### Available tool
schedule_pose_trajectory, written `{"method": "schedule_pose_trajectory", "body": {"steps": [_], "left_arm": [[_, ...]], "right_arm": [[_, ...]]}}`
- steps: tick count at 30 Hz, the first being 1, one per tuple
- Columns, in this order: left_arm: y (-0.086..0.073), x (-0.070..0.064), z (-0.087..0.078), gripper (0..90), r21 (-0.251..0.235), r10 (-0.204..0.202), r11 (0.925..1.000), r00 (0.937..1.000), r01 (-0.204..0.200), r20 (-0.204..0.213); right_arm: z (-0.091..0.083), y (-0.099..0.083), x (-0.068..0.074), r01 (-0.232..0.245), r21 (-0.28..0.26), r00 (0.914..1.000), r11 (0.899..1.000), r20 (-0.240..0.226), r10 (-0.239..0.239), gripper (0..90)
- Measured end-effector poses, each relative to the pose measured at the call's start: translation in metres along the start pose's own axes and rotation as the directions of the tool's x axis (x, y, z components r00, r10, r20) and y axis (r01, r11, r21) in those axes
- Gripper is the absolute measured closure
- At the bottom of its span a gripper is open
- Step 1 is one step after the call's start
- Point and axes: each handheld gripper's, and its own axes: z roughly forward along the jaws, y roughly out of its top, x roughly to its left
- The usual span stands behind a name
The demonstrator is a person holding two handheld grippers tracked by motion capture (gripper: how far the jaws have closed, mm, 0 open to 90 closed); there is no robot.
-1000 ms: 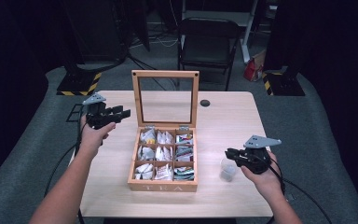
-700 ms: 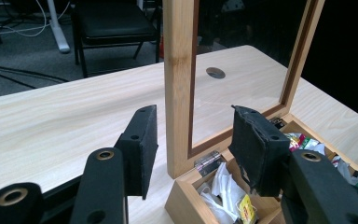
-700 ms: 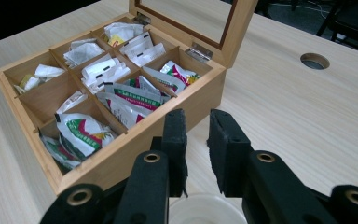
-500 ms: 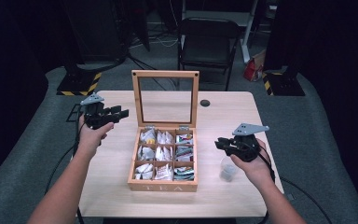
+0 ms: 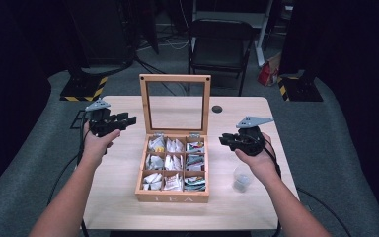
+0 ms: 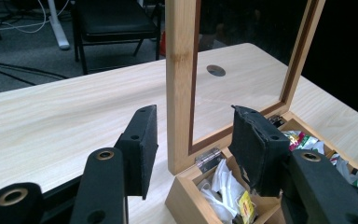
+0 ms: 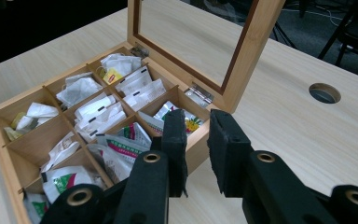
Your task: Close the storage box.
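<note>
Two grippers flank our tea box (image 5: 172, 168) at centre frame from above, left gripper (image 5: 121, 121) apart, right gripper (image 5: 228, 140) slightly parted. Through the right gripper view, we should descend squarely onto one tea bag (image 7: 123, 144) at centre-left, jaws straddling it

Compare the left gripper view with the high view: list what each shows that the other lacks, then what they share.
The left gripper view alone shows the silver metal hinge joining lid and box up close.

The high view alone shows the small clear plastic cup by the person's right hand, the right gripper and the "TEA" lettering.

Both show the open wooden tea box, its upright glass-paned lid, the round table hole, the black chair and the open left gripper.
</note>
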Motion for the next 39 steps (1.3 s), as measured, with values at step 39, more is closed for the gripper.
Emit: {"method": "schedule_pose_trajectory", "body": {"steps": [39], "left_arm": [[0.0,0.004,0.009,50.6,0.028,0.018,0.9994,0.9997,-0.019,0.016]], "right_arm": [[0.068,0.03,-0.044,-0.041,0.031,0.9973,0.999,0.061,0.039,70.0]]}}
